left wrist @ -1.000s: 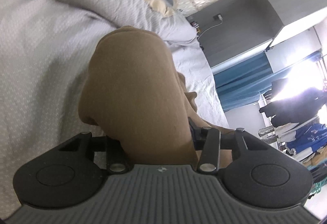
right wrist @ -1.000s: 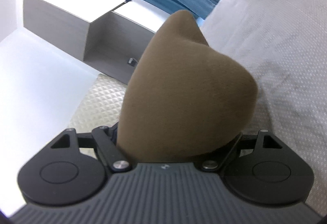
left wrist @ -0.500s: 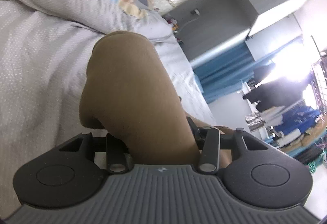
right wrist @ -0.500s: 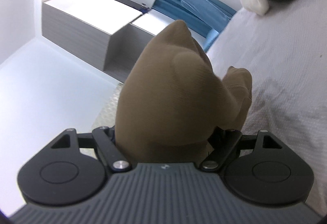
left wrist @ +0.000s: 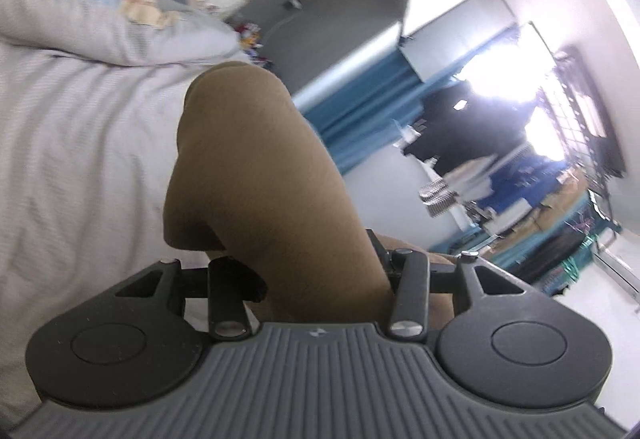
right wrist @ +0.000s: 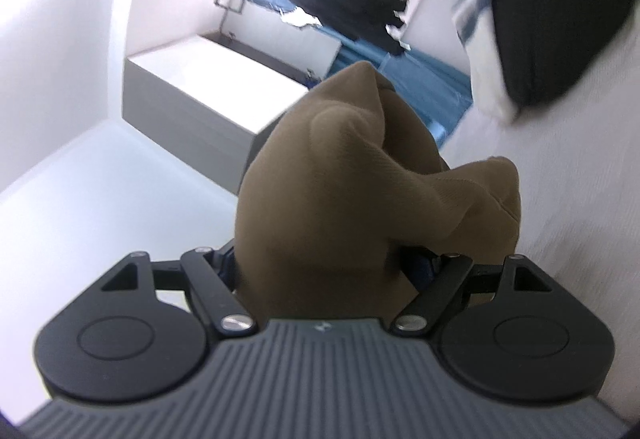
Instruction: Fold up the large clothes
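Above the pale bed sheet (left wrist: 80,167), left wrist view: my left gripper (left wrist: 316,275) clamps a bunched fold of the brown garment (left wrist: 256,175), lifted clear of it.

Right wrist view: my right gripper (right wrist: 324,259) grips another thick bunch. Carrying step, I judge; next, lay both edges flat on the sheet.

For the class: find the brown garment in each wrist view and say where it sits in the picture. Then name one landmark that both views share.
Left wrist view: the brown garment fills the centre, bunched between the left tongs, with the pale bedsheet to its left.
Right wrist view: it fills the centre, bunched between the right tongs.
Shared landmark: the blue curtain, behind the garment in both.
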